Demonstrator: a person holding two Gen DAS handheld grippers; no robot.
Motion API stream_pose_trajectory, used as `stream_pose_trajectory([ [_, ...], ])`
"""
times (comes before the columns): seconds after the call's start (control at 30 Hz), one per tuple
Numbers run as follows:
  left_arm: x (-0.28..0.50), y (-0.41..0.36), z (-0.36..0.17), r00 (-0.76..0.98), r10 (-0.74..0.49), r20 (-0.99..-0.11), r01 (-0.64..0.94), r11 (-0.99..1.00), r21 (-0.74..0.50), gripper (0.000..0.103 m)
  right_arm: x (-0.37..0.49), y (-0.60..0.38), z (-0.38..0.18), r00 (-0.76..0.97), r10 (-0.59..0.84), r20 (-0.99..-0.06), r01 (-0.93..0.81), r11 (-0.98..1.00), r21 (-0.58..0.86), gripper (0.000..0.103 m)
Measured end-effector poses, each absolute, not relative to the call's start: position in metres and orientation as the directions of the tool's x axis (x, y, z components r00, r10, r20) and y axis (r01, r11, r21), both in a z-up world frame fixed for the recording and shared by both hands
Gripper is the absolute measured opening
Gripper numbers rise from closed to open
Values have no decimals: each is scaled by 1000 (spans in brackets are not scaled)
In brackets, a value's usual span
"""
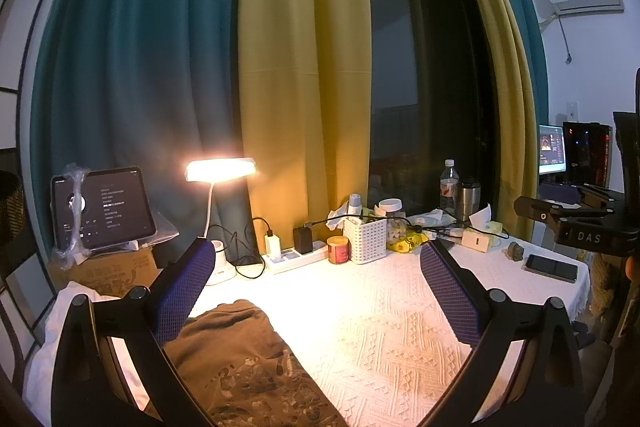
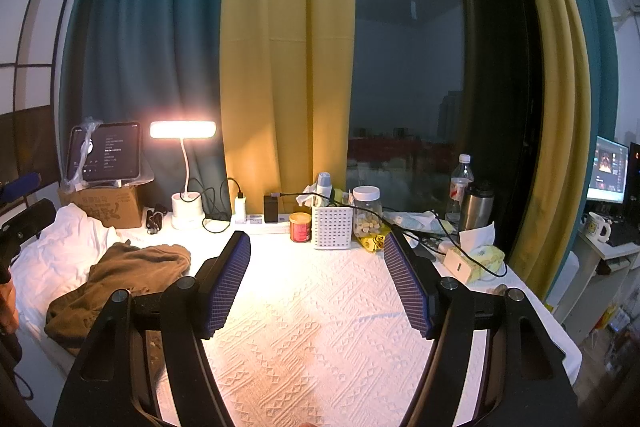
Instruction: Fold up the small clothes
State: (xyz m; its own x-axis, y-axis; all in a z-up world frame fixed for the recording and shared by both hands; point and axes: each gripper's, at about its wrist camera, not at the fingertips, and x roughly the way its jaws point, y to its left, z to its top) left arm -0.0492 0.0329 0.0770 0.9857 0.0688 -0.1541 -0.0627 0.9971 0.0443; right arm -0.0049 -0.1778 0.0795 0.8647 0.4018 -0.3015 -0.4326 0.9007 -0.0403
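bare tablecloth ahead, clutter behind: basket, jar, lamp

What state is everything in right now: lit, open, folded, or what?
Lamp: lit.
Tablet: screen on.
Brown garment: crumpled, unfolded.
Glass jar: lid on.
Water bottle: capped, upright.
Monitor: on.
Left gripper: open, empty.
Right gripper: open, empty.

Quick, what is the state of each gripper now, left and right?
Left gripper: open, holding nothing; the brown garment lies below it.
Right gripper: open, empty, over the white tablecloth.
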Motion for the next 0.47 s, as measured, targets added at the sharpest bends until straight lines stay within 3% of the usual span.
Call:
stream_pose_trajectory([
  [0.47, -48, 33, 74, 985, 28, -172, -22, 999, 34, 101, -4, -179, 79, 864, 402, -303, -434, 900, -42, 72],
])
